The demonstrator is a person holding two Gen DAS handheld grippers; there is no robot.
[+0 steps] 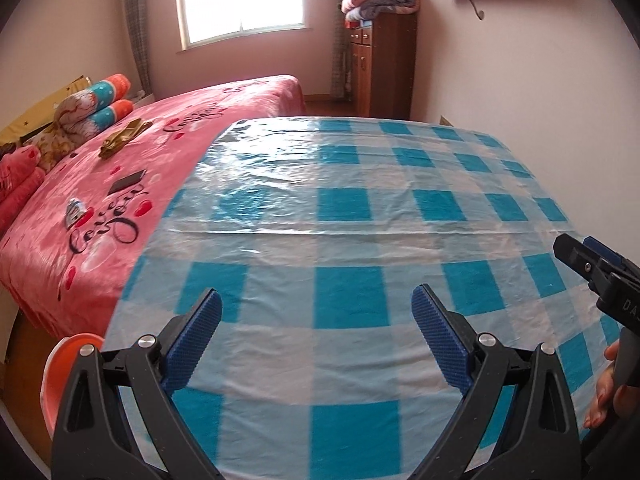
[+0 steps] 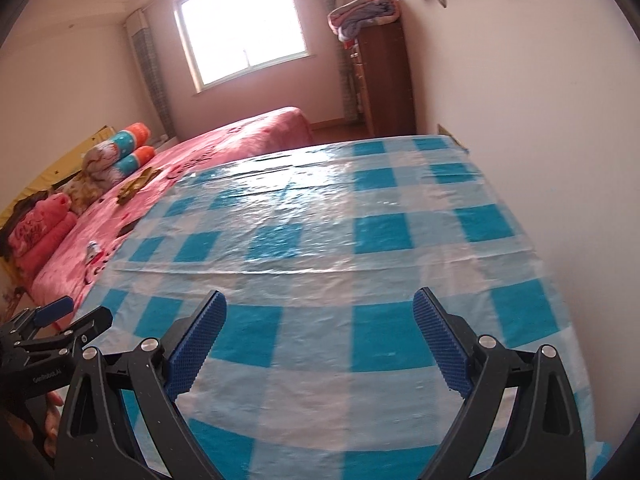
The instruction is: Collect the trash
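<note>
My left gripper (image 1: 316,300) stands open over a table covered in a blue-and-white checked plastic cloth (image 1: 352,240), with nothing between its fingers. My right gripper (image 2: 320,300) is also open and empty above the same cloth (image 2: 360,272). Each gripper shows at the edge of the other's view: the right gripper (image 1: 580,258) and the left gripper (image 2: 76,322). No loose item lies on the cloth. On the pink bed beside the table lie a small white-and-blue crumpled item (image 1: 76,210) (image 2: 94,250) and an olive-gold crumpled piece (image 1: 120,140) (image 2: 134,188).
An orange round container (image 1: 64,368) sits low by the table's left corner. A dark flat phone-like object (image 1: 126,182) lies on the bed (image 1: 180,148), with pillows and rolled bedding (image 1: 100,104) at its head. A wooden cabinet (image 1: 384,64) stands by the far wall; the wall runs along the table's right side.
</note>
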